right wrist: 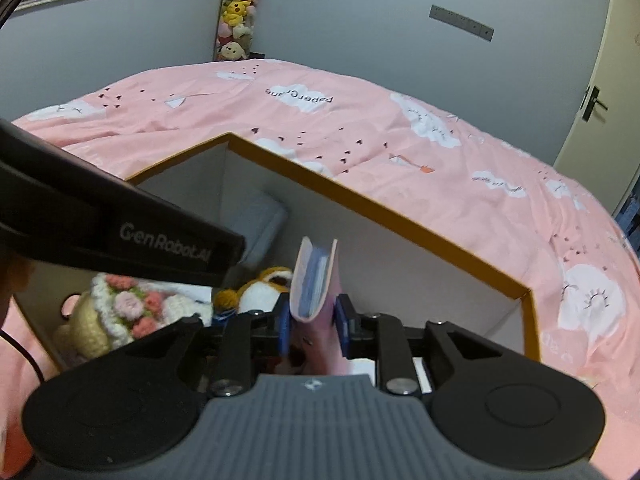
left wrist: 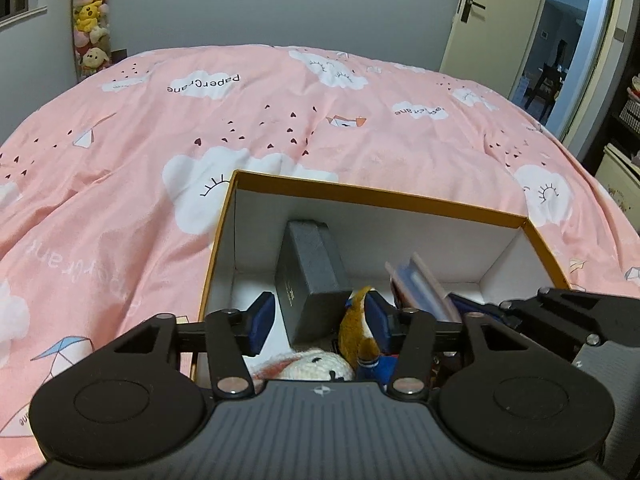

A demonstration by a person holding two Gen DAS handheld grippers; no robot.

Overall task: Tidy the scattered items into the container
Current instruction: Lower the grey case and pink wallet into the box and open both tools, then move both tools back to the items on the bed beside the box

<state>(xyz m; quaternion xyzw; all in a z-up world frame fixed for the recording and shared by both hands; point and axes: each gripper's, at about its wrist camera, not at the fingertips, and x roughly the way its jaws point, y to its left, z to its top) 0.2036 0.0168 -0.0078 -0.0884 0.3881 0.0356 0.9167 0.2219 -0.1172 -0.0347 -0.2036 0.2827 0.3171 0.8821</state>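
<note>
Left wrist view: one orange-rimmed box [left wrist: 372, 196] sat on the bed [left wrist: 160, 140], holding one grey case [left wrist: 308, 280] and two plush toys; the left tongs [left wrist: 320, 322] gaped empty. Right wrist view: the right tongs [right wrist: 311, 326] loosely flanked one pink booklet [right wrist: 314, 280] inside the box.

Pink duvet [left wrist: 280, 128], hanging plush toys [left wrist: 91, 20]

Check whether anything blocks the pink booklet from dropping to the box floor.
Nothing visible does. The right tool holds the pink booklet inside the orange-rimmed cardboard box, right of the brown plush toy; the floor beneath is hidden.
</note>
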